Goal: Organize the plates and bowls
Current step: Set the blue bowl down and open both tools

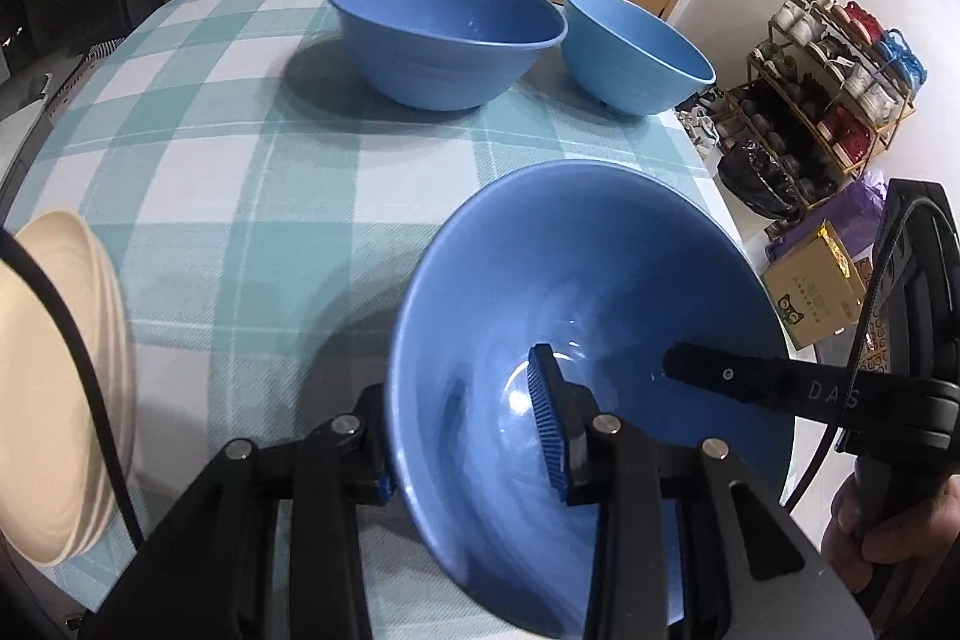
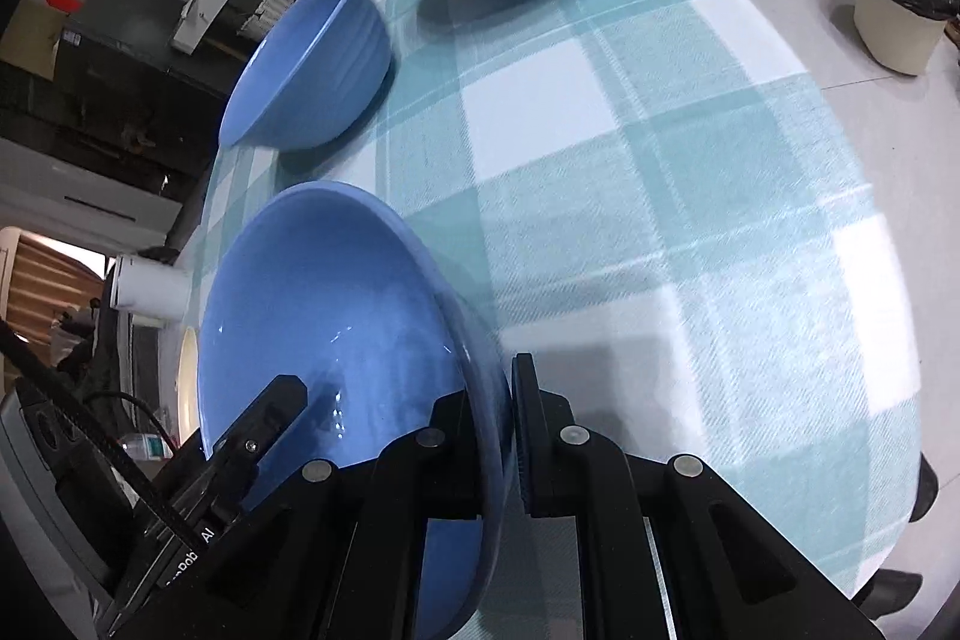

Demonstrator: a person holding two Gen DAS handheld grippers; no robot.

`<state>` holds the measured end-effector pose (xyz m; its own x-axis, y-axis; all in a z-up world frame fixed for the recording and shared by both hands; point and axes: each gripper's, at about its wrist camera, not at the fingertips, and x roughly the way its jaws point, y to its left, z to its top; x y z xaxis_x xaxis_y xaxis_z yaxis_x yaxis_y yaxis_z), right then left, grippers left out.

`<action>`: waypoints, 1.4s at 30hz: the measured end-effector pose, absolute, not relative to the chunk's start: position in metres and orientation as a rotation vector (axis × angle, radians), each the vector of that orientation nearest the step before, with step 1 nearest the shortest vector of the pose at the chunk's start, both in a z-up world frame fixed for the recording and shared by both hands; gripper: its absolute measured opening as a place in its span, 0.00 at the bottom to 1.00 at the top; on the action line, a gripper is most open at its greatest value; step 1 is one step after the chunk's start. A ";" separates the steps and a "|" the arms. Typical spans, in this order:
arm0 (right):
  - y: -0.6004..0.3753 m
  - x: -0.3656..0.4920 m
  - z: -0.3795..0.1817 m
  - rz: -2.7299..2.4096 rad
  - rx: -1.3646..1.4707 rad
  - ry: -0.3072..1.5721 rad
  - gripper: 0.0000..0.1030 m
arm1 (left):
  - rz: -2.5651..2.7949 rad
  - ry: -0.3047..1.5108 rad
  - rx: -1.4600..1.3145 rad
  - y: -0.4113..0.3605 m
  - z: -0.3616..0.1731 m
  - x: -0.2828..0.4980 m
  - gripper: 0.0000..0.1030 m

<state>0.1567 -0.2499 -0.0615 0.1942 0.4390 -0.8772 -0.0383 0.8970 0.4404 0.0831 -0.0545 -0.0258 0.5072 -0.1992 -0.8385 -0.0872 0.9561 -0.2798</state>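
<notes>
1. The left hand-held gripper is closed on the rim of the near blue bowl: one finger lies inside the bowl and the other outside its wall.
2. The right hand-held gripper clamps the opposite rim of the same bowl, jaws narrow, one pad against the outer wall.
3. The near blue bowl is tilted between the two hand-held grippers, over the checked worktop. Whether its base touches the worktop cannot be told.
4. Ahead of the left hand-held gripper, well apart from it, stand a large blue bowl and, just beside it to the right, a smaller blue bowl, both upright on the worktop.
5. To the left of the left hand-held gripper, a stack of cream plates sits at the worktop edge.
6. A hand grips the handle of the right hand-held gripper at the lower right of the left wrist view.
</notes>
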 end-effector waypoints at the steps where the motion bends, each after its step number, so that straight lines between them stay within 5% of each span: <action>1: -0.247 0.154 -0.062 0.345 0.350 1.342 0.07 | -0.063 1.043 -0.303 -0.052 -0.026 0.081 0.34; 11: -0.235 0.139 -0.059 0.301 0.351 1.324 0.08 | -0.053 1.033 -0.337 -0.027 -0.023 0.073 0.34; 17: -0.242 0.130 -0.049 0.286 0.355 1.231 0.27 | -0.032 1.007 -0.358 -0.010 -0.017 0.068 0.45; 22: -0.242 0.125 -0.043 0.298 0.302 1.160 0.57 | 0.007 0.988 -0.332 -0.006 -0.014 0.066 0.55; 27: -0.253 0.114 -0.031 0.287 0.290 1.018 0.75 | 0.032 0.934 -0.280 -0.005 -0.003 0.063 0.56; 39: -0.246 0.074 0.020 0.377 0.210 0.688 0.83 | 0.004 0.824 -0.199 -0.009 0.023 0.055 0.57; 42: -0.230 0.065 0.040 0.391 0.164 0.596 0.96 | 0.013 0.754 -0.165 -0.012 0.035 0.048 0.69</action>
<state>0.0651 -0.2301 0.0400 0.7570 0.4035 -0.5139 -0.3098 0.9141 0.2615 0.0477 -0.0119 0.0346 0.7294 -0.0474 -0.6824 -0.0709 0.9870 -0.1443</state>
